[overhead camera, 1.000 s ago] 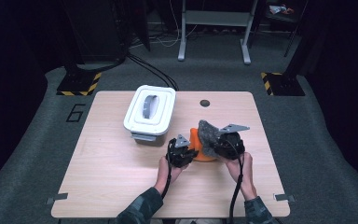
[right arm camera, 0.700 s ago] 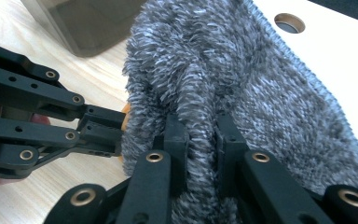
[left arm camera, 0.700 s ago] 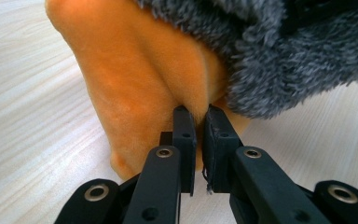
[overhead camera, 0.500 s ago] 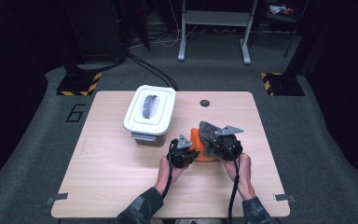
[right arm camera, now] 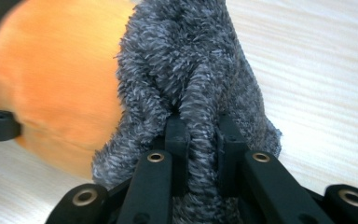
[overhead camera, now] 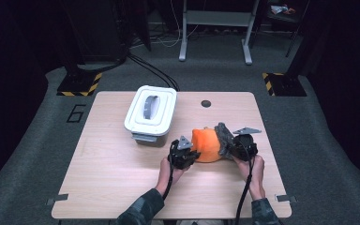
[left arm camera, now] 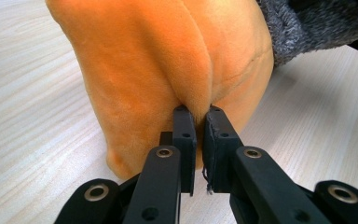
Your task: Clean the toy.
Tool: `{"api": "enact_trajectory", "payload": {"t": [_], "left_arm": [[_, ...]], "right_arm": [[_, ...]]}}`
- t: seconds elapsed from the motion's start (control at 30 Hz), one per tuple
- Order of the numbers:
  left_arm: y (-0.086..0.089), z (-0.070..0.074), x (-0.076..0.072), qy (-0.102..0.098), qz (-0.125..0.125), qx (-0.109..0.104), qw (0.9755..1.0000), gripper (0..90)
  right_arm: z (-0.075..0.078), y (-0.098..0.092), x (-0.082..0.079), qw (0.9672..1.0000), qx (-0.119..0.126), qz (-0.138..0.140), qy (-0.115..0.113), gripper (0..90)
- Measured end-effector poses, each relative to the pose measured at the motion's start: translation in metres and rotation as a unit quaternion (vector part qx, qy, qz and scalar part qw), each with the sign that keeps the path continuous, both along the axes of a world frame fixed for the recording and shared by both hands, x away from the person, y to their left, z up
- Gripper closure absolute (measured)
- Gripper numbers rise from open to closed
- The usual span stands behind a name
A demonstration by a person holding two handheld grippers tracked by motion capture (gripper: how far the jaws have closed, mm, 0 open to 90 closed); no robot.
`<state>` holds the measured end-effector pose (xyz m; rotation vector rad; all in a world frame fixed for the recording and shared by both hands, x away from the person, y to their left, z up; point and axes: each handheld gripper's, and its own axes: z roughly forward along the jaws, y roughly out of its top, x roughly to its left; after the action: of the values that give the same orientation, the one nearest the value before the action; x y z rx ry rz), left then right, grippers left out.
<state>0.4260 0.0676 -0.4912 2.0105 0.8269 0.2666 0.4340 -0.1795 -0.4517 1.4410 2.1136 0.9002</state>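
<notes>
Plush lies across the table's near middle, long axis left-right. Left gripper pinches an orange fold; right gripper clamps the grey end, opposite ends.

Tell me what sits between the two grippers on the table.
In the high view, the orange plush with its grey fuzzy part spans the gap. The left gripper pinches an orange fold, the right gripper the grey pile.
</notes>
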Motion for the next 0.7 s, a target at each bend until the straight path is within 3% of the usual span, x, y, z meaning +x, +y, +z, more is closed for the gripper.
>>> {"api": "enact_trajectory", "payload": {"t": [0.2,0.53,0.7], "left_arm": [[0.0,0.0,0.0,0.001,0.0,-0.002,1.0,84.3],[0.001,-0.001,0.002,0.002,0.004,-0.005,1.0,84.2],[0.003,-0.001,0.002,0.004,0.005,-0.005,1.0,84.2]], "right_arm": [[-0.013,-0.009,0.007,0.9996,0.015,-0.015,0.021,78.6],[-0.045,-0.016,0.02,0.9978,0.011,-0.027,0.059,78.4],[-0.042,-0.017,0.019,0.998,0.015,-0.028,0.054,78.3]]}}
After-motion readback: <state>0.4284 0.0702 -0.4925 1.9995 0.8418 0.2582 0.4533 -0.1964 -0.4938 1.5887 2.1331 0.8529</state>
